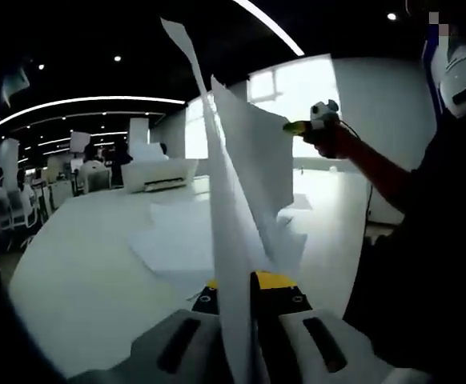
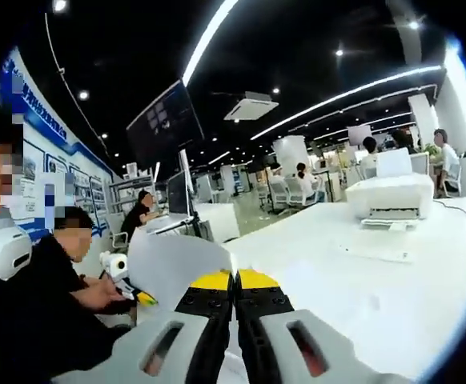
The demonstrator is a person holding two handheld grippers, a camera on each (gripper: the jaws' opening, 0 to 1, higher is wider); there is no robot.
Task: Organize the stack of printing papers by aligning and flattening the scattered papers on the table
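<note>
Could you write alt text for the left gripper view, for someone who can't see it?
The left gripper clamps a sheet of printing paper held upright above a white table, where more loose sheets lie scattered. The right gripper grips the raised paper's far edge; a white printer sits behind.

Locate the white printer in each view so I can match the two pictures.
Left gripper view: the printer sits left of centre, at the far side of the table, left of the upright paper sheets.
Right gripper view: the printer stands right of centre, beyond the jaws.
Shared landmark: the white table that it stands on.
</note>
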